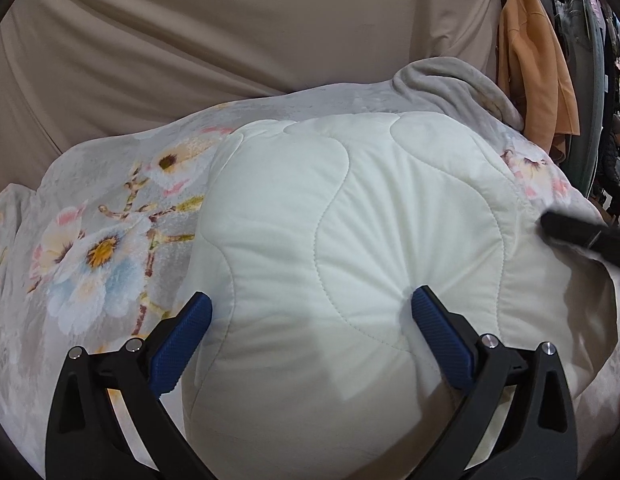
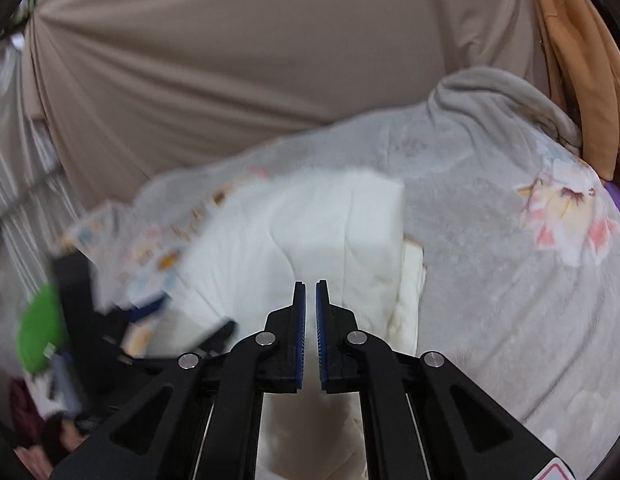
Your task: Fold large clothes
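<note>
A white quilted garment (image 1: 350, 248) lies folded in a thick pad on a grey floral blanket (image 1: 102, 232). My left gripper (image 1: 310, 308) is open, its blue pads spread over the near part of the white pad, the right pad pressing into the fabric. In the right wrist view the same white garment (image 2: 330, 224) lies ahead, blurred. My right gripper (image 2: 310, 292) is shut with nothing between its pads, hovering over the garment's near edge. Its black tip (image 1: 570, 232) shows at the right edge of the left wrist view, by the garment's right side.
A beige cloth backdrop (image 1: 230, 40) hangs behind the blanket. An orange coat (image 1: 534, 76) and dark clothes hang at the right. A grey fleece bunch (image 2: 490, 96) lies at the blanket's far right. A green object (image 2: 42, 328) and dark clutter sit at the left.
</note>
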The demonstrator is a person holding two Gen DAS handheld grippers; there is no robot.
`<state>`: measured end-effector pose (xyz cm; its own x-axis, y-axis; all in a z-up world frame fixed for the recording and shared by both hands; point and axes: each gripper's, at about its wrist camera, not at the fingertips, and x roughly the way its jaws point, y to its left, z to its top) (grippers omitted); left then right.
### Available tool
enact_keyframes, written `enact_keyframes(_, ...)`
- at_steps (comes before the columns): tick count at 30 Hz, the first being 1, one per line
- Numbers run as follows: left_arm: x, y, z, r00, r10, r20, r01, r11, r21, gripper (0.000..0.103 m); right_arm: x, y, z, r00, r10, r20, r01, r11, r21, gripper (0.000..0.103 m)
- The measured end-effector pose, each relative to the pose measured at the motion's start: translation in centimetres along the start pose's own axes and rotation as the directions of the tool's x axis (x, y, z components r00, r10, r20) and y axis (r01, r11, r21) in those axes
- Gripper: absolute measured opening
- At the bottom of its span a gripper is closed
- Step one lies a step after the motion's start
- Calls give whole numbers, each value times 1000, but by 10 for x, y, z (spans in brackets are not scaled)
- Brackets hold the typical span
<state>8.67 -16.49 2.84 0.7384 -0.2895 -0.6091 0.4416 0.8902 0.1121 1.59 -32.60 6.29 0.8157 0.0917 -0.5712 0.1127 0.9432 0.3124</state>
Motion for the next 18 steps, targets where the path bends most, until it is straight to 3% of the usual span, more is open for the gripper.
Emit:
enact_keyframes(3,0,-5,-2,1000,-7,0,7,1000,28,98,36,-12,-28,992,-105,-75,104,994,-14,0)
enact_keyframes(6,1,-17,-5,999,42,18,-44,996,77,98,53,-23,-45,991,-103,-86,104,995,12,0)
enact_keyframes(9,1,-12,-4,999,32,7,-33,998,53,98,51,-24,-41,990,-97,-104,100,995,16,0)
enact_keyframes(13,-13,-3,-6,1000,3,-4,-3,1000,22,98,20,-23,-31,997,-46,-61,51,996,70,0)
enact_keyframes(18,-40,0,-20,999,-40,4,40,999,17,98,-40,7,-37,1000,-13,0,13,1000,-4,0)
